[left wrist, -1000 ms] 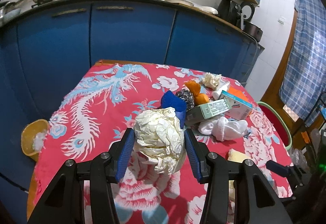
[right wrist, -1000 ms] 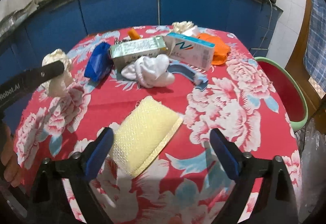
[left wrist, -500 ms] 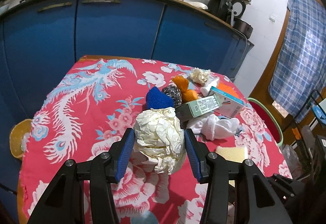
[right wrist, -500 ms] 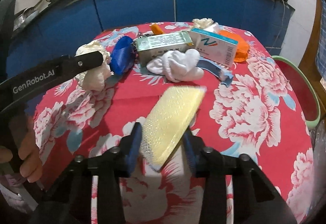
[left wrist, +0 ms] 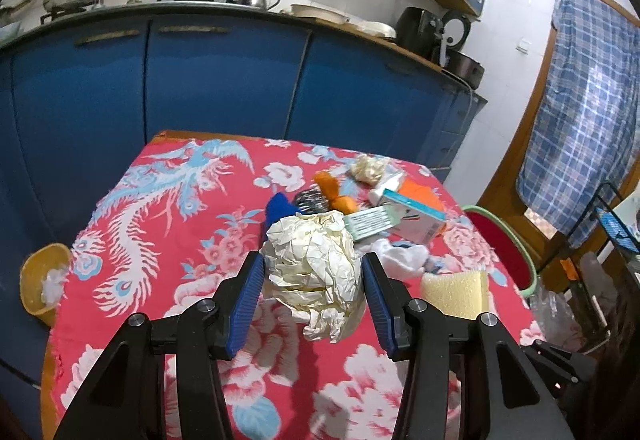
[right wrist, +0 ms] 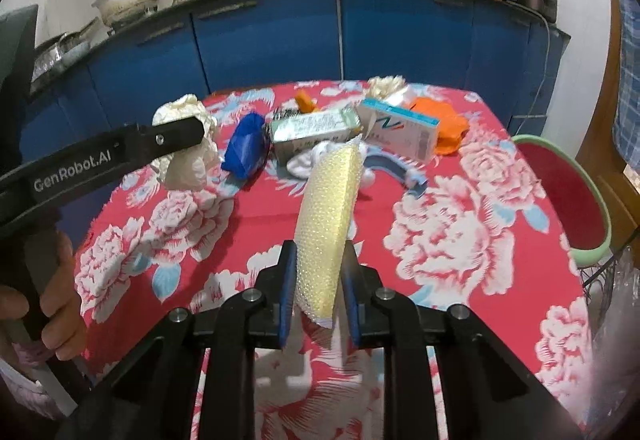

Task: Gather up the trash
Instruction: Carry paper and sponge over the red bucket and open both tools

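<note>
Left gripper (left wrist: 313, 294) clenches a crumpled paper ball (left wrist: 311, 272) above the red flowered tablecloth (left wrist: 168, 240), right gripper (right wrist: 316, 294) grasps a yellow sponge (right wrist: 328, 224) on edge, the litter pile (right wrist: 352, 131) lies far, near blue cabinets (left wrist: 224, 79), and blur hides the box labels.

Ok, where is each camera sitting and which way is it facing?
Left wrist: on the left gripper, facing the blue cabinets across the table; its fingers clamp the crumpled paper ball.
Right wrist: on the right gripper, facing the same cabinets; it clamps the yellow sponge, and the person's left hand shows.
Shared: paper ball, sponge, boxes.
</note>
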Action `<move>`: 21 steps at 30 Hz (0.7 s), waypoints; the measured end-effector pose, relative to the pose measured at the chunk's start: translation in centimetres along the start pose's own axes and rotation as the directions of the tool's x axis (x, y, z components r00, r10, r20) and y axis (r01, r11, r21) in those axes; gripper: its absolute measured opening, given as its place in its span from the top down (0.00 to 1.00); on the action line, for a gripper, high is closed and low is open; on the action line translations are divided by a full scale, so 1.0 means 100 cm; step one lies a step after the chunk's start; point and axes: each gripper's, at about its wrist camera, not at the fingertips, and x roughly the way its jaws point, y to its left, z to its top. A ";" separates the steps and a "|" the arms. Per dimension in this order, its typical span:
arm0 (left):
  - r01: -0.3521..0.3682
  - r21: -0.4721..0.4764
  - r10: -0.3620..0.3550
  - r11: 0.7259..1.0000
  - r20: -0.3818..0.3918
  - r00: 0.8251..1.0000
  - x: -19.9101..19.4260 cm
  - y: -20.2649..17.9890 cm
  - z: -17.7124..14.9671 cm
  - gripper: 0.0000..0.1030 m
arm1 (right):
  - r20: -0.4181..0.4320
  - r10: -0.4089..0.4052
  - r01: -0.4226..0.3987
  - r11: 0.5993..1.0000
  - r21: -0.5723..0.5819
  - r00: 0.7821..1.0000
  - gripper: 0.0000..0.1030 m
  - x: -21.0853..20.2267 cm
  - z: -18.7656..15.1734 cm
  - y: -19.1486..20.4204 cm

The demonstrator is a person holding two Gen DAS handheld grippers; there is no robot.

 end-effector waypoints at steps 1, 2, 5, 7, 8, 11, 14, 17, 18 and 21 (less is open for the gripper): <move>0.007 0.000 -0.007 1.000 -0.001 1.000 -0.001 -0.002 0.001 0.50 | 0.016 -0.003 0.003 1.000 0.006 1.000 0.77 -0.005 0.001 -0.003; 0.012 0.000 -0.012 1.000 -0.003 1.000 -0.003 -0.005 0.001 0.50 | 0.026 -0.006 0.006 1.000 0.009 1.000 0.77 -0.009 0.002 -0.005; 0.036 0.001 -0.036 0.999 -0.012 0.999 -0.005 -0.011 0.004 0.50 | 0.062 -0.023 0.021 0.999 0.025 0.998 0.77 -0.020 0.006 -0.015; 0.051 0.003 -0.051 0.999 -0.020 0.998 -0.005 -0.016 0.005 0.50 | 0.077 -0.032 0.029 0.999 0.039 0.996 0.77 -0.027 0.010 -0.022; 0.060 0.005 -0.060 0.998 -0.024 0.998 -0.005 -0.019 0.007 0.50 | 0.087 -0.037 0.033 0.998 0.048 0.996 0.77 -0.032 0.013 -0.027; 0.073 0.013 -0.072 0.997 -0.026 0.997 -0.005 -0.029 0.012 0.50 | 0.117 -0.058 0.052 0.997 0.058 0.991 0.77 -0.046 0.020 -0.037; 0.100 0.034 -0.099 0.994 -0.031 0.995 -0.005 -0.044 0.018 0.50 | 0.145 -0.078 0.069 0.995 0.066 0.986 0.77 -0.061 0.029 -0.046; 0.112 0.063 -0.111 0.992 -0.022 0.994 -0.008 -0.058 0.024 0.50 | 0.168 -0.079 0.067 0.995 0.076 0.983 0.77 -0.074 0.038 -0.058; 0.118 0.073 -0.117 0.990 -0.020 0.993 -0.009 -0.063 0.027 0.50 | 0.178 -0.086 0.074 0.995 0.074 0.980 0.77 -0.079 0.042 -0.062; 0.144 0.091 -0.142 0.985 -0.025 0.990 -0.010 -0.078 0.036 0.50 | 0.195 -0.099 0.086 0.994 0.074 0.976 0.77 -0.088 0.050 -0.073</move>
